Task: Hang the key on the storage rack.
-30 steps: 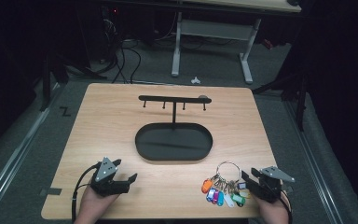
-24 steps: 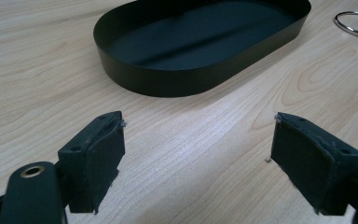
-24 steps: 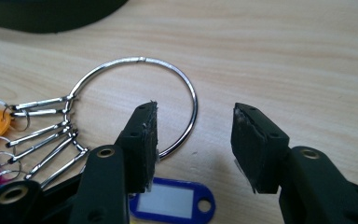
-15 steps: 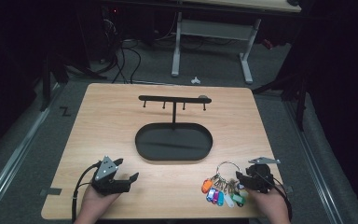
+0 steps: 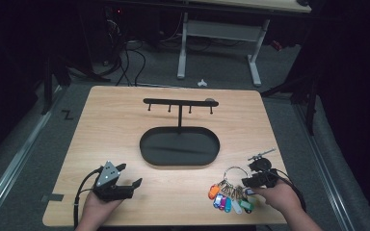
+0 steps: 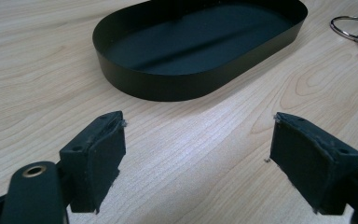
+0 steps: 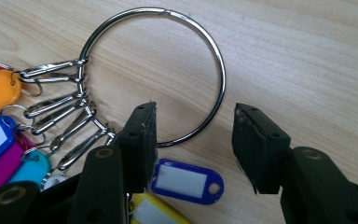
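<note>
- Your right gripper (image 5: 248,183) is at the near right of the light wooden surface (image 5: 125,130), just inside its front edge. Its jaws are about half open and have just been opening a little; they straddle the near arc of the large steel key ring (image 7: 156,74) without pressing on it, one jaw inside the loop and one outside.
- The key ring lies flat, its coloured plastic tags (image 5: 226,197) fanned out toward the front edge.
- Your left gripper (image 5: 125,180) rests at the near left, jaws wide apart and empty, with bare wood all around.
- Since a second ago your right hand has slid inward onto the ring; your left has stayed put.
- Mid-surface, the black oval metal tray (image 5: 147,144) is empty; the black T-shaped hook rack (image 5: 179,102) rising from it carries nothing.
</note>
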A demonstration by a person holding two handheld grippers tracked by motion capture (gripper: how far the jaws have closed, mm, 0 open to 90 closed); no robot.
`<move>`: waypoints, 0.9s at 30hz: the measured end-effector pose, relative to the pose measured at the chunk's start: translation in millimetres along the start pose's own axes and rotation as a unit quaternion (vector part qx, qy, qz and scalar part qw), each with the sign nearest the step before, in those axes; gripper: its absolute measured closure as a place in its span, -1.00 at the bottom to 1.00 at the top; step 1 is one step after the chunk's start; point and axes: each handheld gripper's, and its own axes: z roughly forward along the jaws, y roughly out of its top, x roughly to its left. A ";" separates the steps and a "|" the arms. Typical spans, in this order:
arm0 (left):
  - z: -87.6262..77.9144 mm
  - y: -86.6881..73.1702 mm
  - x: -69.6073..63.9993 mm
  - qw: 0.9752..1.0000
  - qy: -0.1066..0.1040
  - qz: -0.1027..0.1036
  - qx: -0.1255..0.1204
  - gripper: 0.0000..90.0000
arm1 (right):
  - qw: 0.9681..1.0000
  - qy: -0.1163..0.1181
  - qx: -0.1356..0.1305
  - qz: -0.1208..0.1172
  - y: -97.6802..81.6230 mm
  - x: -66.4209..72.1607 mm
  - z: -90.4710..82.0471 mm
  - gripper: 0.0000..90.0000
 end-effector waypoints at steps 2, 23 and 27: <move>-0.5 -0.1 0.0 1.000 0.001 -0.002 -0.003 -0.59 | 1.000 0.002 0.024 0.010 5.4 -1.2 3.7 0.10; -0.7 -1.1 -1.4 1.000 -0.008 0.001 0.000 -0.58 | 0.994 -0.008 0.106 0.005 25.9 -0.4 16.6 0.70; -0.7 -1.2 -1.9 1.000 -0.008 0.002 0.001 -0.58 | 0.994 -0.015 0.103 -0.026 28.3 6.4 17.7 0.91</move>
